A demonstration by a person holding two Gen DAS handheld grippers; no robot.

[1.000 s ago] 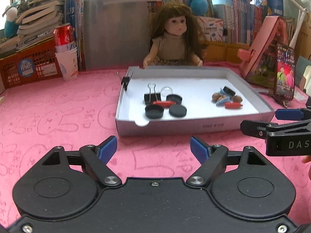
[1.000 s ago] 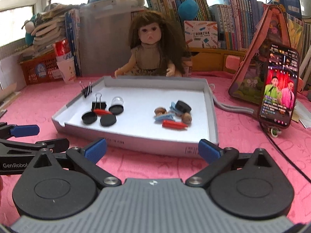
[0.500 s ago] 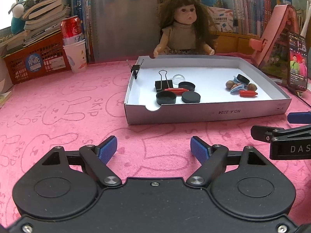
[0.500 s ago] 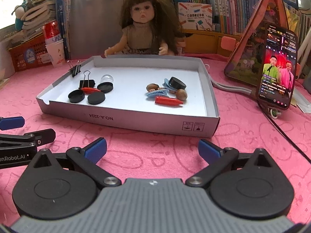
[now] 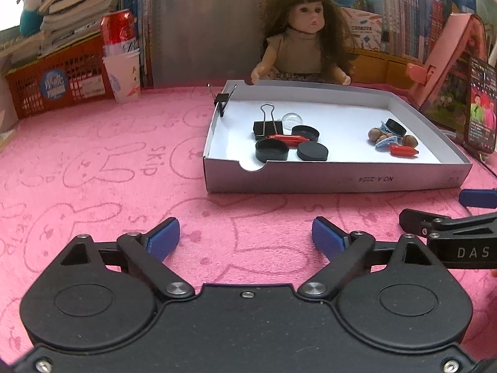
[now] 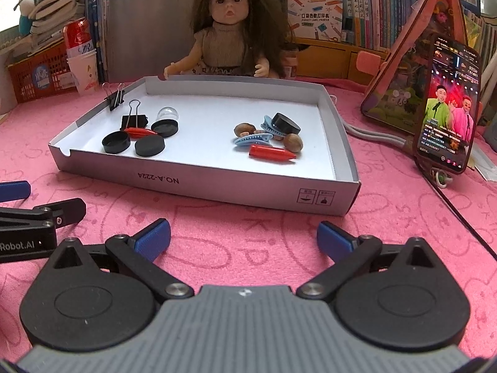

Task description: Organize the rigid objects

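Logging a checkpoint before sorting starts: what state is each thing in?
left gripper: open, empty
right gripper: open, empty
box lid: open side up
small binder clip: clipped on wall
large binder clip: lying flat
phone: screen on, propped

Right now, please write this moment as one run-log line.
left gripper: open, empty | right gripper: open, empty | white tray: holds sorted items

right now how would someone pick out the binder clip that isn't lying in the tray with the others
Find the shallow white cardboard tray in front of the long-haired doll. On its left wall, near the far corner, a small black binder clip grips the rim; the other black binder clip lies flat inside.
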